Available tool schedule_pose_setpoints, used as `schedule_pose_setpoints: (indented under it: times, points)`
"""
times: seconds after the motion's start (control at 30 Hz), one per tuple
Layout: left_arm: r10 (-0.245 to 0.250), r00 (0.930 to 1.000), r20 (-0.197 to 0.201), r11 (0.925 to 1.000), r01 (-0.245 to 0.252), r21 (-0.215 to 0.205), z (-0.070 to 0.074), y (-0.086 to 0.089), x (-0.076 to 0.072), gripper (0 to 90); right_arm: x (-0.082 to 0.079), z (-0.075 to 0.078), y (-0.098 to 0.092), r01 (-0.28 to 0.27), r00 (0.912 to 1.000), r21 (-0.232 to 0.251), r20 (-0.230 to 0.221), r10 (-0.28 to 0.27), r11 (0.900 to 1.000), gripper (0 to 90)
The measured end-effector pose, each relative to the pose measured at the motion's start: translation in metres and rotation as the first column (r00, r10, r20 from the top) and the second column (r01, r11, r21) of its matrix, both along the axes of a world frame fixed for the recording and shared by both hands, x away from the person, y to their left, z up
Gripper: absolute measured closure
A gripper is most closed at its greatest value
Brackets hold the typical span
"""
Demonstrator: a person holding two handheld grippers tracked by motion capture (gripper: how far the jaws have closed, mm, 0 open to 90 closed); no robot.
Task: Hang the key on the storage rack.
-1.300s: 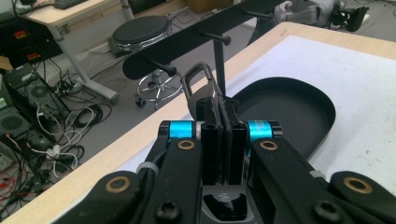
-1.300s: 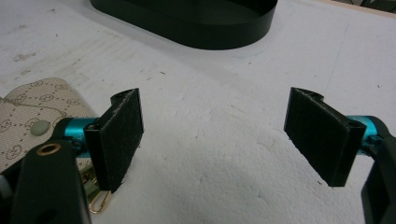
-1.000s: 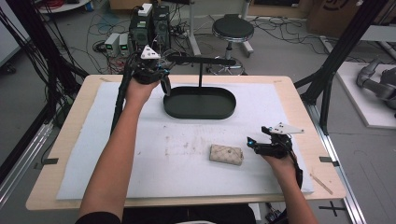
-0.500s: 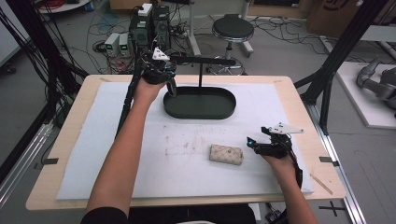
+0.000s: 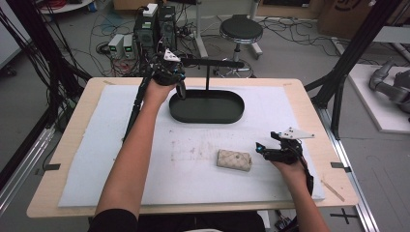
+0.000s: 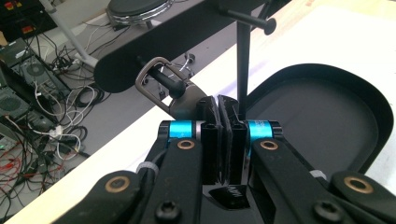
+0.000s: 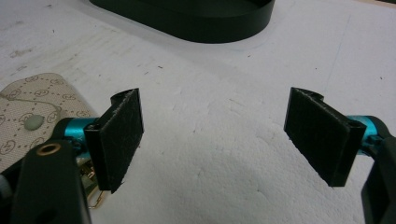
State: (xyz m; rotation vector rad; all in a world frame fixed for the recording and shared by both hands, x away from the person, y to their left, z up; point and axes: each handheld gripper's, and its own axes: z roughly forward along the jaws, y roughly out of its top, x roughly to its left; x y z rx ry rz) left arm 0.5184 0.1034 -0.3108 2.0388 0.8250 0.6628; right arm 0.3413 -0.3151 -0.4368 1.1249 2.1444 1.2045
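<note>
My left gripper is shut on a dark metal clasp with a rectangular loop. The knobbed end of a peg on the black stand's crossbar shows through that loop. In the high view the left gripper is at the bar's left end, above the oval black tray. A beige patterned pouch lies on the white mat. My right gripper rests just to its right, open with nothing between the pads; the pouch lies beside its left jaw.
A thin post rises from the tray and carries the crossbar, which has another peg. The white foam mat covers most of the wooden table. Cables, computers and a stool stand beyond the far edge.
My left hand has moved right and slightly down, bringing the clasp to the left end of the crossbar. The right gripper and the pouch have stayed put.
</note>
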Motion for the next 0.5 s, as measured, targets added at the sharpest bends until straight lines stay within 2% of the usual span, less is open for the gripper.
schedule_pose_setpoints:
  times: [0.07, 0.13, 0.23, 0.5]
  points:
    - [0.0, 1.0, -0.007, 1.0, 0.0, 0.001, -0.001, 0.0, 0.001, 86.6, 0.0, -0.001, 0.0, 0.0, 1.0, 0.002, -0.002, 0.0, 1.0, 20.3]
    - [-0.016, 0.9997, -0.02, 0.9997, 0.016, -0.021, -0.002, 0.0, 0.001, 81.6, 0.001, -0.001, 0.0, 0.0, 1.0, 0.002, -0.001, 0.0, 1.0, 20.3]
    - [-0.028, 0.999, -0.033, 0.9991, 0.027, -0.031, -0.001, 0.001, 0.0, 75.4, 0.0, -0.001, 0.0, -0.001, 1.0, 0.001, -0.004, 0.001, 1.0, 20.3]
    - [-0.064, 0.9964, -0.056, 0.9957, 0.06, -0.071, -0.004, 0.009, -0.016, 62.5, -0.001, -0.001, 0.0, -0.004, 1.0, 0.003, -0.003, 0.004, 1.0, 20.2]
